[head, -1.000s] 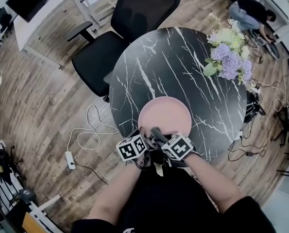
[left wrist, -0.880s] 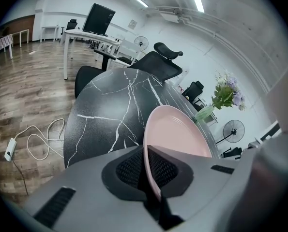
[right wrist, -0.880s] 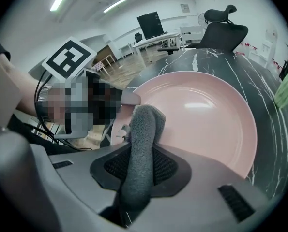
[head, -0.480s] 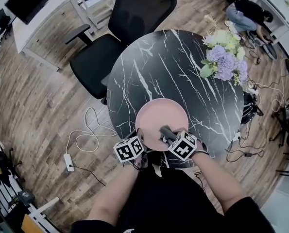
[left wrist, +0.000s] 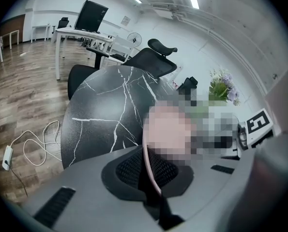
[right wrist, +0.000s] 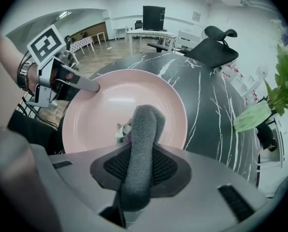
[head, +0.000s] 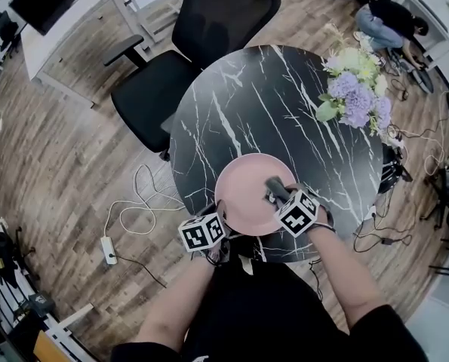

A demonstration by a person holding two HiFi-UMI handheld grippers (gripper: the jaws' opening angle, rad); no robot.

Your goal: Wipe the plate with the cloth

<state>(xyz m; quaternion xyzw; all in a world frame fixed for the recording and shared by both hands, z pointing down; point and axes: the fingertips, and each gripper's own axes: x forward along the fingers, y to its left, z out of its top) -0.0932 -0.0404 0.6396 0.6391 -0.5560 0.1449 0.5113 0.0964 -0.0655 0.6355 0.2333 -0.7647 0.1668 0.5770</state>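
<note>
Wiping is under way. The left gripper (head: 221, 216) has its jaws pinched on the plate (head: 243, 187) at its near-left rim. The right gripper (head: 275, 193) has its jaws clamped on the cloth (right wrist: 144, 129), right of centre, and the scraps (right wrist: 121, 128) beside it are not yet cleared.

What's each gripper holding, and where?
Left gripper clamps the pink plate by its near rim; right gripper clamps the grey cloth, its rolled end sticking out.

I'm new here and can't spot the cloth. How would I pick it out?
Find the round black marble table, then the pink plate at its near edge. Over the plate's right side, the right gripper pinches the cloth: a dark grey fuzzy roll, unlike the smooth plate beneath.
</note>
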